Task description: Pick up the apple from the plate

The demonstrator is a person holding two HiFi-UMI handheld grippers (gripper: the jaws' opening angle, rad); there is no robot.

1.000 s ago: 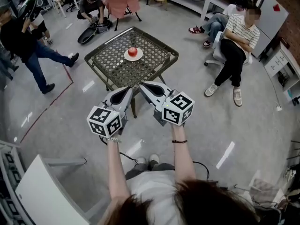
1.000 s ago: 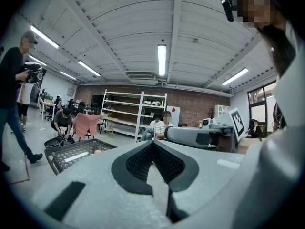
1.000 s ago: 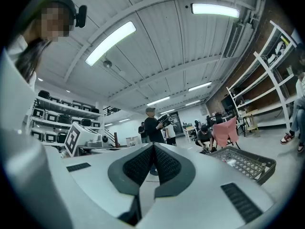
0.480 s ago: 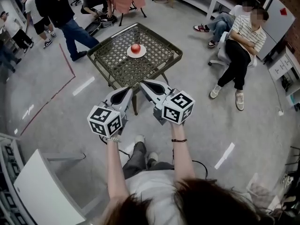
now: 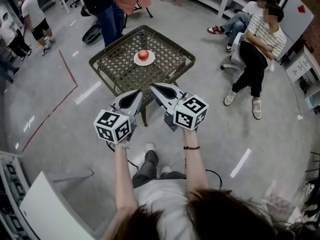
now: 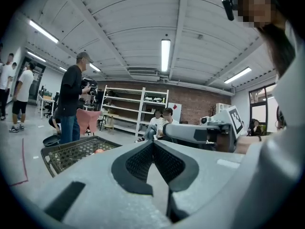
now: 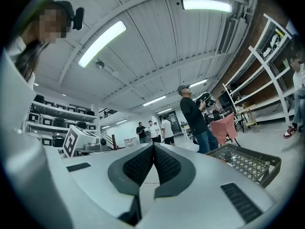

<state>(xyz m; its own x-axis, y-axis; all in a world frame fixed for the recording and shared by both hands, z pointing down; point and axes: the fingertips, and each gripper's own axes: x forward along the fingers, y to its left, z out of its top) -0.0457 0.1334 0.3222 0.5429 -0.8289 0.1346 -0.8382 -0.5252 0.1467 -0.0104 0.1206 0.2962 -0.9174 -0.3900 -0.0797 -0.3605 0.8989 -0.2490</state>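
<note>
A red apple [image 5: 143, 55] sits on a small white plate [image 5: 135, 60] in the middle of a dark mesh table [image 5: 120, 70]. Both grippers are held side by side at chest height, short of the table's near corner and pointing toward it. My left gripper [image 5: 136, 93] is shut with nothing in it, and so is my right gripper [image 5: 153, 87]. In the left gripper view the closed jaws [image 6: 153, 142] meet tip to tip; the apple [image 6: 99, 150] shows small on the table [image 6: 66, 152] far ahead. The right gripper view shows its jaws [image 7: 153, 146] closed, with the table [image 7: 245, 162] at right.
A person in dark clothes [image 5: 106, 6] stands at the table's far left corner. Two people [image 5: 255, 41] sit to the right by shelves. More people [image 5: 27, 19] stand far left. A red floor line [image 5: 65, 71] runs left of the table; a white panel [image 5: 47, 209] lies at bottom left.
Both grippers have edged forward toward the table, still shut. The person in dark clothes has walked from the left side round to the table's far corner.
</note>
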